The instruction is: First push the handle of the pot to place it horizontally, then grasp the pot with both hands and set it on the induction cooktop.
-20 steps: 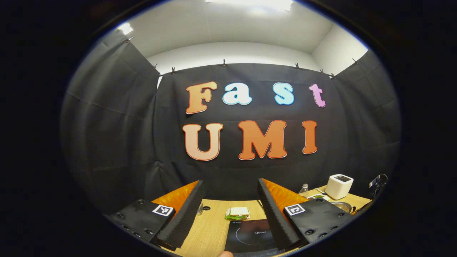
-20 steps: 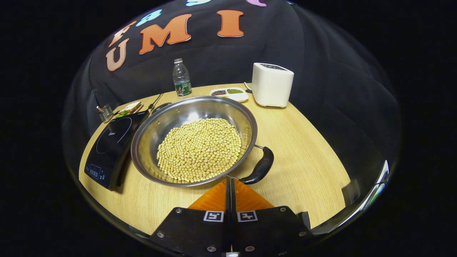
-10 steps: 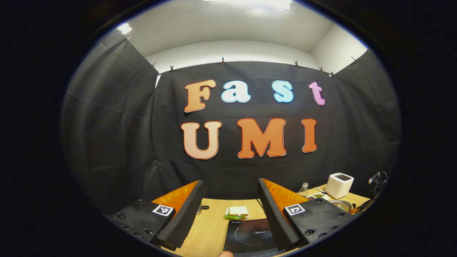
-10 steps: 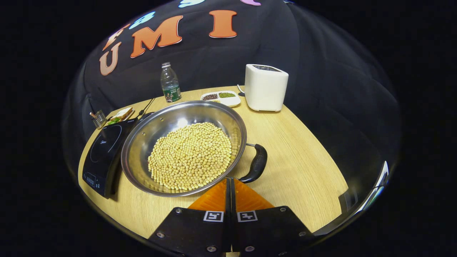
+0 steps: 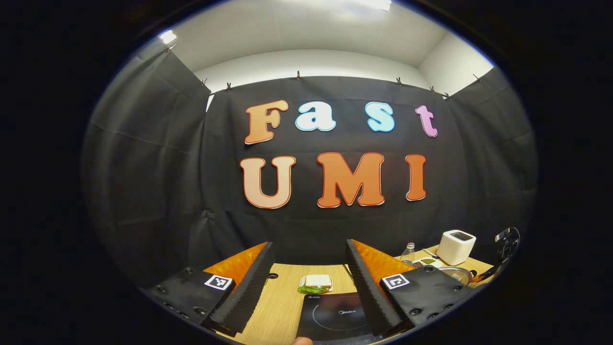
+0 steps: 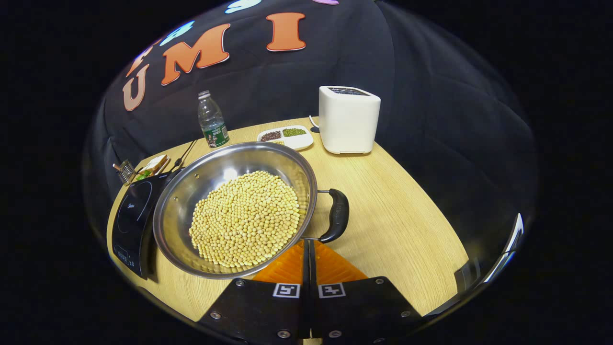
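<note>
Right now the right gripper [image 6: 309, 249], fingers pressed together on nothing, sits just short of the pot's [image 6: 234, 206] handle [image 6: 336, 215], pot ahead-left beside the induction cooktop [image 6: 130, 215]. A hard or off-centre shove could slide the pot or spill soybeans [image 6: 244, 218]. The left gripper [image 5: 309, 268] hangs wide open above the tabletop [image 6: 397, 211].

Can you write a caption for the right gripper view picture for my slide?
Shut right gripper beside the black handle of a steel pot full of soybeans, next to the induction cooktop.
</note>
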Demonstrator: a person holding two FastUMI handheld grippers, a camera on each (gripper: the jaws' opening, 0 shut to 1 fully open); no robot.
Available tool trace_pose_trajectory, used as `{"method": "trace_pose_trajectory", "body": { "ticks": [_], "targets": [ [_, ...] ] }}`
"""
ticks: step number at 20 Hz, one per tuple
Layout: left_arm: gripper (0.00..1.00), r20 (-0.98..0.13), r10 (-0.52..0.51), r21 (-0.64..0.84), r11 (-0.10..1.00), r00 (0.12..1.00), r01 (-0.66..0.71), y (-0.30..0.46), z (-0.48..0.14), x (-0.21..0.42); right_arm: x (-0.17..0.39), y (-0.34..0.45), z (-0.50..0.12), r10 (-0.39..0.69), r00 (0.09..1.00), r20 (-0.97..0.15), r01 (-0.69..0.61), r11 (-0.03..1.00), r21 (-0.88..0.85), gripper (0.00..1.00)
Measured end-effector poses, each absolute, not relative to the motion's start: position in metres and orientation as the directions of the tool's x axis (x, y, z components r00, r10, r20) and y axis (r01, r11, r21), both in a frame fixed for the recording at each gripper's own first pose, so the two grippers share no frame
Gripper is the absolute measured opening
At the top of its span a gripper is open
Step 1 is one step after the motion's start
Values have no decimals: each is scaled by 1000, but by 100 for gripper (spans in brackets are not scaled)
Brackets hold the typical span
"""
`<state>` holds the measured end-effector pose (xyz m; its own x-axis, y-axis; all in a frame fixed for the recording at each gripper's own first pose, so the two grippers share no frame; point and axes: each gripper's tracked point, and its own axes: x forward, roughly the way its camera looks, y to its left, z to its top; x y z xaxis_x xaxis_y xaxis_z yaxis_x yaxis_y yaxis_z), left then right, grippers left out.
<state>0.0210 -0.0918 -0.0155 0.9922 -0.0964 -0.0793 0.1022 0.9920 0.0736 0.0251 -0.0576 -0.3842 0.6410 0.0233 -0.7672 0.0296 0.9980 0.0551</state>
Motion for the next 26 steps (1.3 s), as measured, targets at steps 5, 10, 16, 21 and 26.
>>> {"method": "trace_pose_trajectory", "body": {
  "ticks": [5, 10, 16, 21, 26],
  "targets": [
    [96, -107, -102, 64, 992, 989, 109, -96, -28, 33, 41, -62, -387, 18, 641, -767, 44, 997, 61, 0],
    [97, -127, -112, 68, 990, 986, 121, -107, -38, 41, 52, -68, -392, -1, 634, -773, 38, 999, 30, 0],
    [97, -167, -144, 80, 984, 975, 159, -130, -58, 53, 72, -74, -401, -16, 623, -782, 58, 998, 26, 0],
    [98, -250, -191, 69, 974, 949, 214, -161, -99, 64, 91, -77, -405, -34, 630, -776, 54, 999, 1, 0],
    [99, -353, -244, 35, 961, 903, 273, -204, -153, 76, 101, -80, -407, -21, 624, -781, 57, 998, 19, 0]
  ]
}}
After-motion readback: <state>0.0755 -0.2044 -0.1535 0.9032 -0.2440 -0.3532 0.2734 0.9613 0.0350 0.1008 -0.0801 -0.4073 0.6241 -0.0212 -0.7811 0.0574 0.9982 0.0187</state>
